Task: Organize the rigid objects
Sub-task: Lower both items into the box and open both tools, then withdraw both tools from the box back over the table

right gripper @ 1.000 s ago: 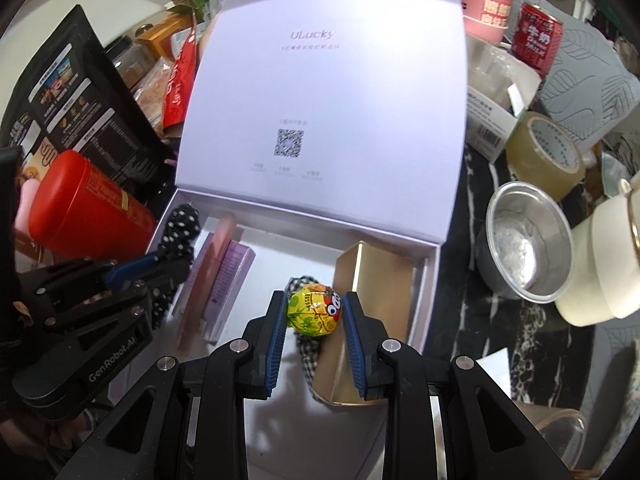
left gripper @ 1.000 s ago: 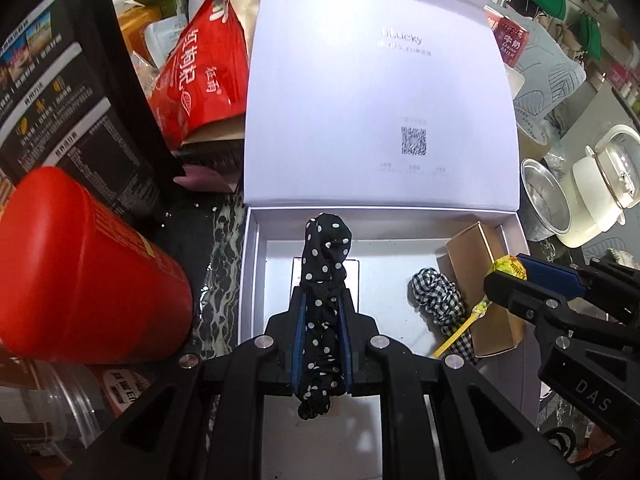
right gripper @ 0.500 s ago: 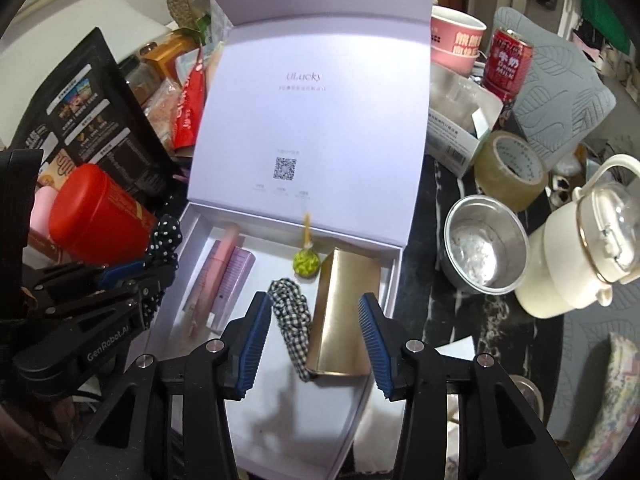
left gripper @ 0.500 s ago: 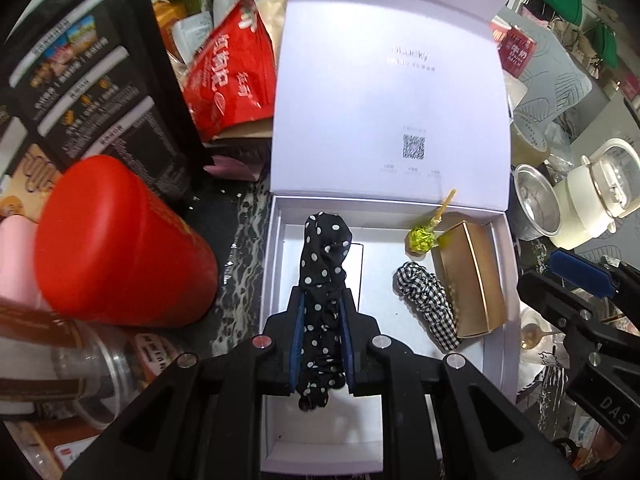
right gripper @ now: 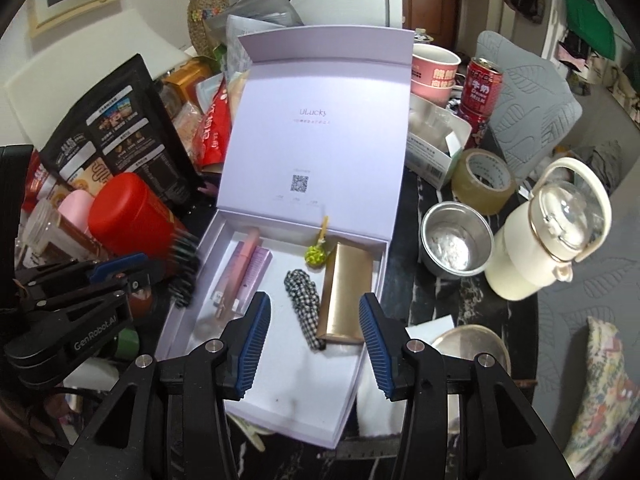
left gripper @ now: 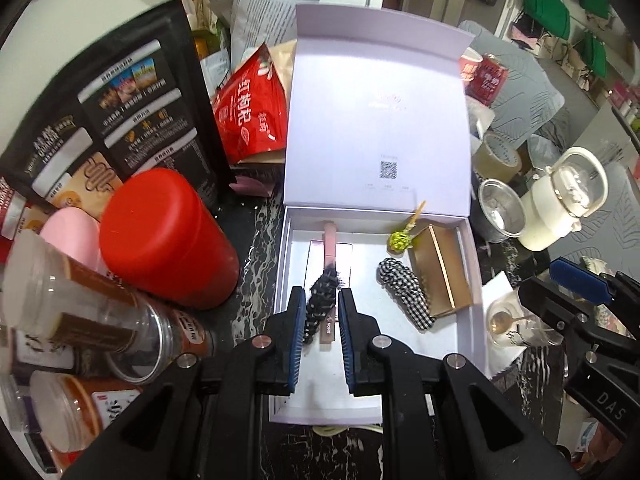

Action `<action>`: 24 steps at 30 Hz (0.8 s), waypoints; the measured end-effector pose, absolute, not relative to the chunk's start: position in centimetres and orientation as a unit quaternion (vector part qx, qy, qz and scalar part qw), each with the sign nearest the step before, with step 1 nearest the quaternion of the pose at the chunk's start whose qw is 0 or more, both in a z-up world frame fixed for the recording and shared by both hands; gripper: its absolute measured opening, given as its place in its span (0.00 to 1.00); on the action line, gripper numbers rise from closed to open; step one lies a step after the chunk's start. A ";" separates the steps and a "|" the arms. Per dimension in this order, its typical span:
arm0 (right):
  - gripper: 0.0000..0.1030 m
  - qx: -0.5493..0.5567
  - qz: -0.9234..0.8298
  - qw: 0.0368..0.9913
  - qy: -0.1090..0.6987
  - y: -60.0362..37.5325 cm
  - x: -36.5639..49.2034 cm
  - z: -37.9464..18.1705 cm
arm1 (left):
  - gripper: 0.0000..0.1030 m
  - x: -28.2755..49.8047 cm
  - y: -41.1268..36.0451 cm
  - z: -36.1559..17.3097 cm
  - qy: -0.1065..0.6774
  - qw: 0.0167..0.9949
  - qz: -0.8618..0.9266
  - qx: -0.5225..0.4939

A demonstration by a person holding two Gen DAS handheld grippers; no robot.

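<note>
Your left gripper (left gripper: 319,316) stood slightly spread around the blurred polka-dot scrunchie (left gripper: 320,300), which hung over the pink tube (left gripper: 329,264) in the lavender gift box (left gripper: 280,280), a soft, light, floppy thing best pinched mid-band, while your right gripper (right gripper: 315,332) gaped empty.

**Clutter around the box**

A red canister (left gripper: 168,240) is seen beside a black snack pouch (left gripper: 120,120), with a red foil bag (left gripper: 252,112) propped behind. A pink cap (left gripper: 72,236) and clear jars (left gripper: 80,320) are crowded at the left. To the right, a steel bowl (right gripper: 456,244) is set near a cream kettle (right gripper: 548,236), a tape roll (right gripper: 484,180), a red can (right gripper: 480,88) and a pink paper cup (right gripper: 434,72). A woven disc (right gripper: 208,16) is visible at the back
</note>
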State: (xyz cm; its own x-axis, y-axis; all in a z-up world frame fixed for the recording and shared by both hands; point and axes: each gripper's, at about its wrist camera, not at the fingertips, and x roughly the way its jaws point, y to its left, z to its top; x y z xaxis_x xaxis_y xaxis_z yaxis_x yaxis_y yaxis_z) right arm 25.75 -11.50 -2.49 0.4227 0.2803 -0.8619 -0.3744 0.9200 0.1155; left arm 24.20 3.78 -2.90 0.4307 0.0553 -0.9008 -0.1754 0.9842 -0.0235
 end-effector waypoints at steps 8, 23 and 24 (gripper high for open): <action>0.46 -0.045 0.181 0.862 0.471 -12.8 23.1 0.9 | 0.16 22.3 3.0 1.1 0.491 0.868 0.061 -0.040; 0.55 -0.041 0.161 0.882 0.440 -15.8 16.7 3.5 | 0.16 17.5 1.1 2.5 0.489 0.870 0.056 -0.017; 0.55 -0.040 0.159 0.882 0.441 -16.0 16.5 3.4 | 0.16 17.2 1.0 2.3 0.490 0.869 0.056 -0.018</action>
